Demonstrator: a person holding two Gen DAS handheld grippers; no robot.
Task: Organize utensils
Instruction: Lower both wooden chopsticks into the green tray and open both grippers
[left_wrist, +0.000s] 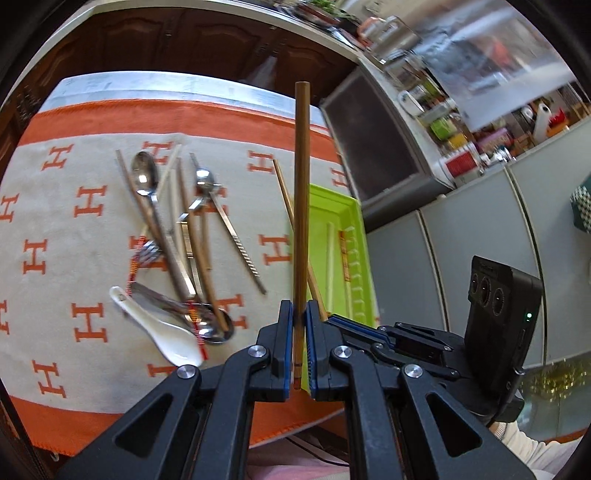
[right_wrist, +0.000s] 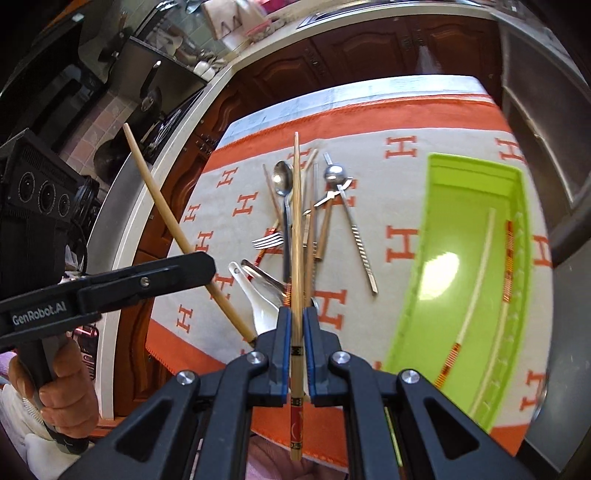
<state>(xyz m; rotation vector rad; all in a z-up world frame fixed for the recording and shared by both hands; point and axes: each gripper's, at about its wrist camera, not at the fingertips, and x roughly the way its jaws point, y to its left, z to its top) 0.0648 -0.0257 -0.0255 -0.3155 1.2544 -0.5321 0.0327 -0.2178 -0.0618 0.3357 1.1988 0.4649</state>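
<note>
Two grippers, each clenched on a chopstick above the table.
Left gripper (left_wrist: 299, 314) jaws grasp a brown chopstick (left_wrist: 301, 192); right gripper (right_wrist: 296, 317) jaws grasp a patterned chopstick (right_wrist: 295, 240), which hides part of the utensil pile (right_wrist: 295, 221); green tray (right_wrist: 436, 295) right.

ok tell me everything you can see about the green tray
The green tray is a long, lime-green rectangular bin that looks like glossy plastic, with raised walls and a ribbed inner edge along one long side. It sits open on the orange-and-grey cloth, right of the utensil pile. Two pale chopsticks with red-and-gold banded ends already lie lengthwise inside. Neither gripper touches it.
</note>
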